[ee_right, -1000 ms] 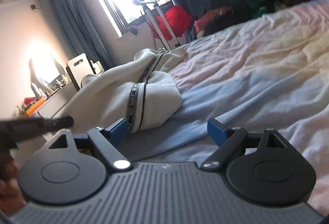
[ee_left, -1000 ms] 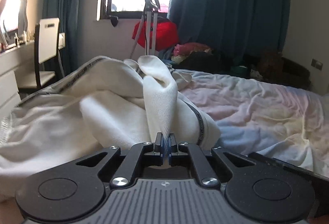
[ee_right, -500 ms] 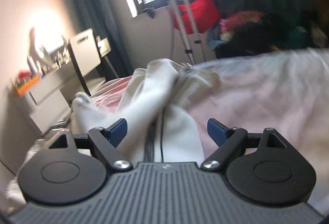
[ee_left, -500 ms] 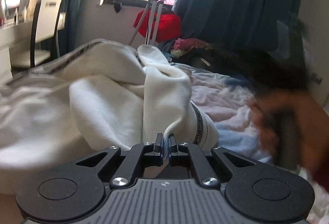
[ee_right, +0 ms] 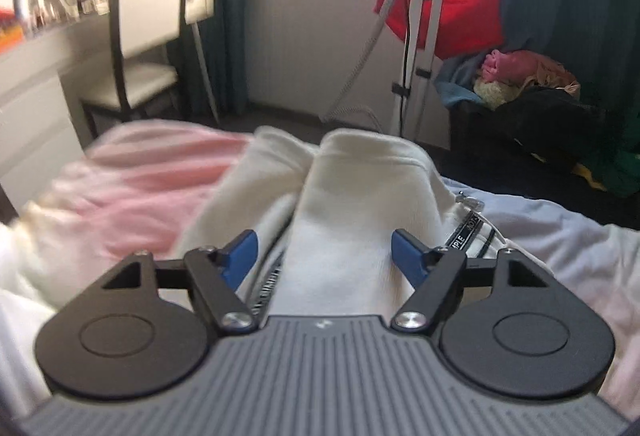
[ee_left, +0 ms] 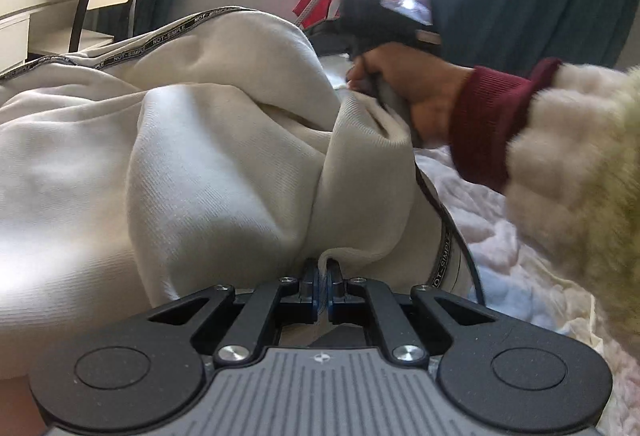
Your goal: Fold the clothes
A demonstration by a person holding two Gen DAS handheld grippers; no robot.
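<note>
A cream sweatshirt (ee_left: 192, 156) with black lettered tape trim lies bunched on the bed. My left gripper (ee_left: 323, 282) is shut on a fold of its fabric at the near edge. In the right wrist view the sweatshirt (ee_right: 360, 196) fills the middle, and my right gripper (ee_right: 324, 256) is open with a ridge of the cloth lying between its blue pads. In the left wrist view the hand holding the right gripper (ee_left: 384, 20) hovers over the far end of the sweatshirt.
The bed sheet (ee_right: 580, 236) is pale blue and pink. Beyond the bed stand a white chair (ee_right: 148, 36) and desk at left, a metal stand (ee_right: 416, 36) with a red bag under the window, and a clothes pile (ee_right: 520, 76) by dark curtains.
My right gripper has swung from the sheet over to the far end of the sweatshirt and now straddles a fold. My left gripper stays shut on the cloth and has pulled closer.
</note>
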